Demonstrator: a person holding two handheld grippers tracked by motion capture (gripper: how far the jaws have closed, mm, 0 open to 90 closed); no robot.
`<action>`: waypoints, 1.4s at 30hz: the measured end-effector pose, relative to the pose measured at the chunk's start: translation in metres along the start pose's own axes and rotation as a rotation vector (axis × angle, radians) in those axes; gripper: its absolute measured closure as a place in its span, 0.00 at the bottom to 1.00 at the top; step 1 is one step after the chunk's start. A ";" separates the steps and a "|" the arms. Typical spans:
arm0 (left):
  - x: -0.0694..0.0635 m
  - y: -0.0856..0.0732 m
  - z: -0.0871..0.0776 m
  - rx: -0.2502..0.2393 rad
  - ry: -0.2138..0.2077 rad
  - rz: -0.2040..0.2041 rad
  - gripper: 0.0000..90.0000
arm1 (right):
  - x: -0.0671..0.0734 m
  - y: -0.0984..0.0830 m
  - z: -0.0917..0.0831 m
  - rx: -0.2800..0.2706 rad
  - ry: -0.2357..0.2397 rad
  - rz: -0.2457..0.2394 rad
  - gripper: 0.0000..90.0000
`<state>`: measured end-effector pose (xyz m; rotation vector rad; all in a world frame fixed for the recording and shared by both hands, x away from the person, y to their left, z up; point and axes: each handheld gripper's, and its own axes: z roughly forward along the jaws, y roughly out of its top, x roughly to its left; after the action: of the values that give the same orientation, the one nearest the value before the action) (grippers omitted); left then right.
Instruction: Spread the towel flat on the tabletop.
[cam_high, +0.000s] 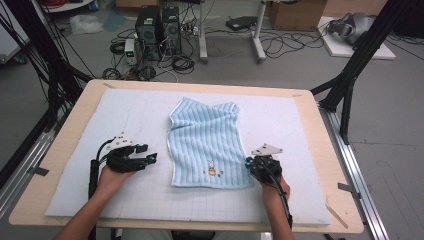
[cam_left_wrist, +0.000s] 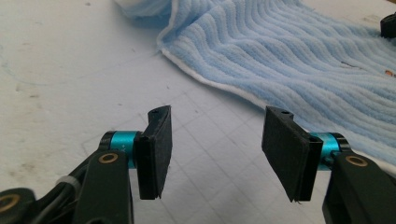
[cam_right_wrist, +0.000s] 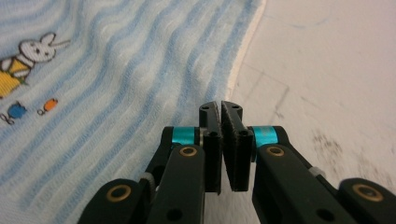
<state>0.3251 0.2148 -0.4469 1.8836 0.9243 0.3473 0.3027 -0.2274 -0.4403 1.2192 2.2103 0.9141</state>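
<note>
Towel (cam_high: 209, 145): middle of tabletop (cam_high: 65, 145), long axis 12 to 6.
Left tongs (cam_high: 148, 153): wide open, empty, towel edge at 3.
Right tongs (cam_high: 248, 162): pressed together, empty, nearer, at towel corner.

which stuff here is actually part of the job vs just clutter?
Likely in play:
blue towel, flat on the white mat
left tool, open, just off the towel's edge
right tool, shut, empty, at the towel's near corner

Just lying about:
computer towers
floor cables
cardboard box
</note>
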 end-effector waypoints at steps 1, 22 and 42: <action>-0.004 0.000 0.001 0.002 -0.007 0.003 0.49 | 0.000 -0.002 -0.002 -0.012 0.003 0.013 0.89; -0.063 0.014 0.051 0.158 -0.047 0.199 0.59 | -0.004 -0.002 -0.011 -0.147 -0.055 0.069 0.31; -0.049 -0.008 -0.010 0.114 -0.100 0.202 0.97 | 0.025 0.006 0.005 -0.100 0.122 0.003 0.46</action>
<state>0.2827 0.1878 -0.4421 2.0863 0.7021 0.3234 0.2967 -0.2015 -0.4408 1.1485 2.2269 1.1124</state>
